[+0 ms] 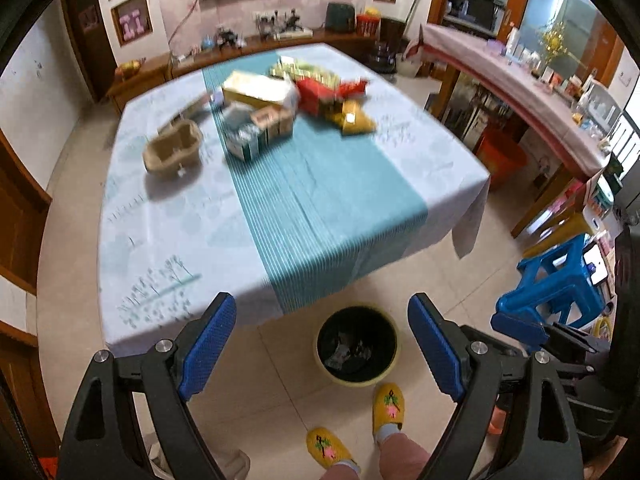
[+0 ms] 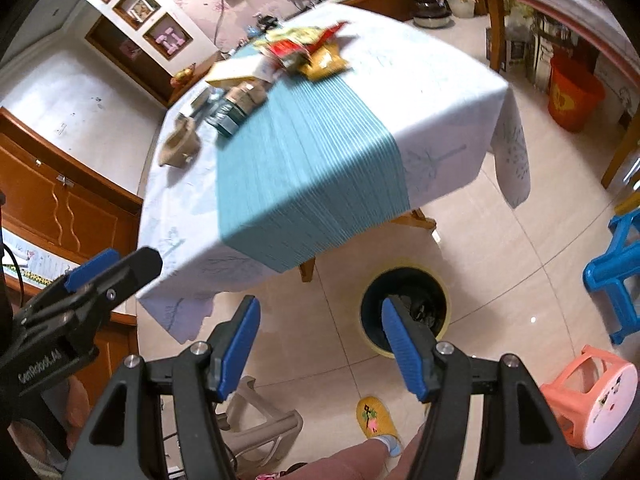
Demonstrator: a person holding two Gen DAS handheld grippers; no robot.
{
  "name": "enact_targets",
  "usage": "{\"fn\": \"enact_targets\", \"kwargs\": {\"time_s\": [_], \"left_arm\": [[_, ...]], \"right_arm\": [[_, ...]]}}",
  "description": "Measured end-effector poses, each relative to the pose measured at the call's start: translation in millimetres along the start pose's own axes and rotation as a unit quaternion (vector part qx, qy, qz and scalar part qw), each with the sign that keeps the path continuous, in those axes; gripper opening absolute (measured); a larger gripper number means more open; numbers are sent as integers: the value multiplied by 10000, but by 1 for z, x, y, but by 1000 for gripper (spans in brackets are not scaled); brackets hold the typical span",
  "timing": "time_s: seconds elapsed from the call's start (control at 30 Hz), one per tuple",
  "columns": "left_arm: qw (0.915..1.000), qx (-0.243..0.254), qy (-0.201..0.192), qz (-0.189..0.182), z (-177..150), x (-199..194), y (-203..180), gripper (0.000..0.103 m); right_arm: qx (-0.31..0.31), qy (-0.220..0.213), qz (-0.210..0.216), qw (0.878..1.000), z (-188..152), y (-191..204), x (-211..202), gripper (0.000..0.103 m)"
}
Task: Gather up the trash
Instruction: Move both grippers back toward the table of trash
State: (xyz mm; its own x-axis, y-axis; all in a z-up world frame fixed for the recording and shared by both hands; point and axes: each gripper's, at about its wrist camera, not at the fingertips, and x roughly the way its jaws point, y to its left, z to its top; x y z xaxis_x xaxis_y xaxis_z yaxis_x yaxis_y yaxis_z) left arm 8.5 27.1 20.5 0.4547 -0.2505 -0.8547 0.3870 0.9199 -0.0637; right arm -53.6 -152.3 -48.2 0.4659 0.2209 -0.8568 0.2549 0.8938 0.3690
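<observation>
A heap of trash lies at the table's far end: a cream box (image 1: 258,90), red wrappers (image 1: 324,94), a yellow packet (image 1: 354,118), a teal carton (image 1: 244,140) and a brown pulp tray (image 1: 174,152). The same heap, red wrappers (image 2: 288,50) among it, shows far off in the right wrist view. A yellow bin (image 1: 357,346) with a black liner and scraps inside stands on the floor at the table's near edge. My left gripper (image 1: 322,316) hangs open and empty high above the bin. Over the bin (image 2: 404,308), my right gripper (image 2: 318,318) is open with nothing between its pads.
The table (image 1: 160,216) has a pale cloth with a teal striped runner. A blue stool (image 1: 560,280), a pink stool (image 2: 592,400) and an orange bucket (image 2: 574,94) stand on the tiled floor at the right. The person's feet in yellow slippers (image 1: 388,404) are beside the bin.
</observation>
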Motion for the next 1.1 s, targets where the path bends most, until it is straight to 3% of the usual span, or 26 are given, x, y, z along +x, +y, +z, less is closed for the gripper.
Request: {"fn": "enact_targets", "kwargs": {"time_s": [0.23, 0.53, 0.87, 1.1], "left_arm": [[9989, -100, -457, -89, 16, -42, 13, 87], [9959, -108, -887, -105, 33, -66, 29, 88], [9948, -160, -1007, -41, 48, -57, 51, 89], [9946, -458, -916, 144, 67, -31, 65, 89]], "right_arm": [[-370, -340, -47, 9987, 13, 31, -37, 64], [-578, -776, -212, 9951, 35, 50, -64, 64], [-699, -919, -341, 9927, 56, 62, -58, 64], [-814, -816, -372, 9926, 89, 57, -34, 64]]}}
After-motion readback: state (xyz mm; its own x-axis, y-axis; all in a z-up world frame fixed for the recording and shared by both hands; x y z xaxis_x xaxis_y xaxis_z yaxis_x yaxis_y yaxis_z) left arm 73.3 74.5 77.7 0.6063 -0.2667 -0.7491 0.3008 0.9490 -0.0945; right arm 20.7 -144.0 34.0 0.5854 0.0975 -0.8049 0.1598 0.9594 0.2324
